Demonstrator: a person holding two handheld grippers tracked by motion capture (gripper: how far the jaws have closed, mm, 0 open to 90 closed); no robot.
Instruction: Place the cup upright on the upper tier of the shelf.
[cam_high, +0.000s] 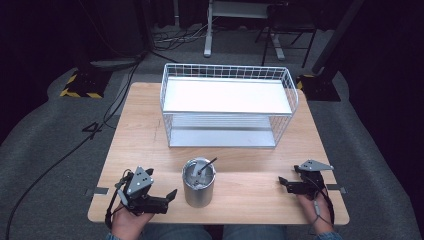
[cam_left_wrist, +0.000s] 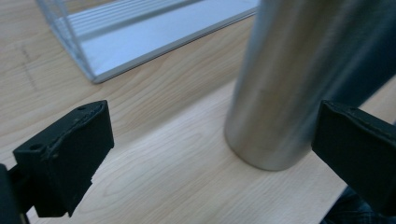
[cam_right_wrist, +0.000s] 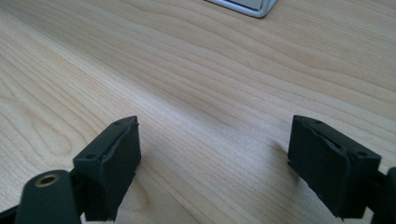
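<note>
One wooden table (cam_high: 140, 130) carries everything, and at its twelve o'clock side stands a white wire rack (cam_high: 227, 105) with two shelves, its open front facing the person, probably so things can be slid in from this side. Toward six o'clock, central and upright, stands a steel cup (cam_high: 199, 182) with a dark straw (cam_high: 207, 164) leaning in it, within easy reach of either hand. The left claw (cam_high: 169, 197), at the cup's nine o'clock, gapes wide, angled toward it. The right claw (cam_high: 286, 183), well apart at three o'clock, rests released and empty.
</note>
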